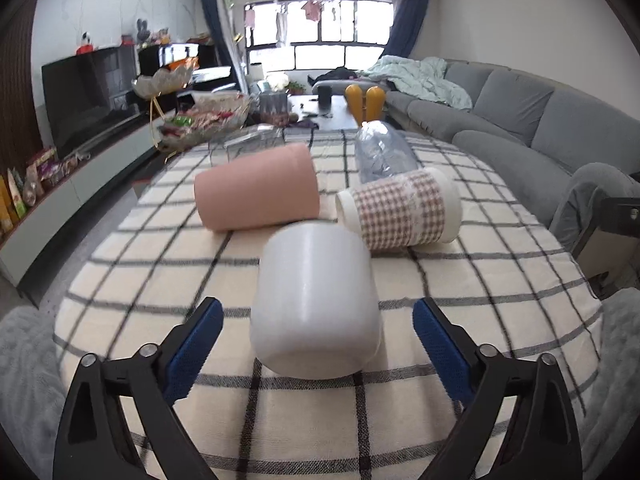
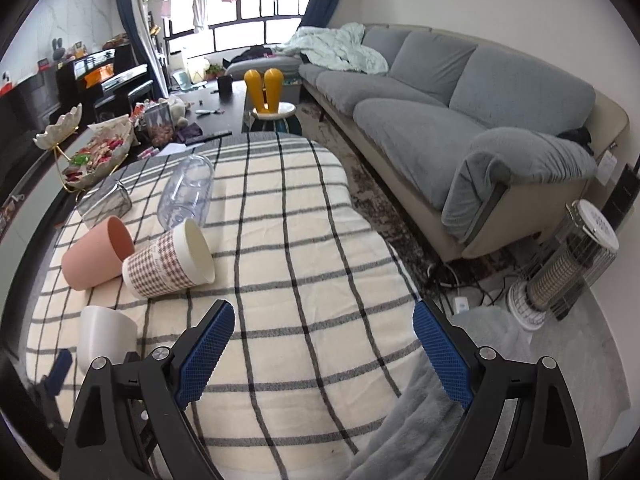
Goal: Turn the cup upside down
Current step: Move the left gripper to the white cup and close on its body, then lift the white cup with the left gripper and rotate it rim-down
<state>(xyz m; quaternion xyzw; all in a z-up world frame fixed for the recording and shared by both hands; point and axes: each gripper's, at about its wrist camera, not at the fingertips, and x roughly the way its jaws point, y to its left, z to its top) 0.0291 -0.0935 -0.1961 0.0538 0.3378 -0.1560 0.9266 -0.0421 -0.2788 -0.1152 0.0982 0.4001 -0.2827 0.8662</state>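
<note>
A white cup (image 1: 316,300) lies on its side on the checked tablecloth (image 1: 120,276), its base toward me, between the open jaws of my left gripper (image 1: 318,320); the blue pads do not touch it. Behind it lie a pink cup (image 1: 256,192), a houndstooth cup (image 1: 400,212) and a clear plastic cup (image 1: 380,152), all on their sides. In the right wrist view the white cup (image 2: 106,334) is at the lower left, the pink cup (image 2: 96,254), houndstooth cup (image 2: 172,264) and clear cup (image 2: 188,194) beyond. My right gripper (image 2: 324,320) is open and empty above the cloth.
A tiered snack dish (image 1: 200,120) and a clear box (image 2: 104,202) stand at the table's far left. A grey sofa (image 2: 460,120) runs along the right, with a heater (image 2: 568,264) on the floor. A grey blanket (image 2: 420,420) hangs at the near right edge.
</note>
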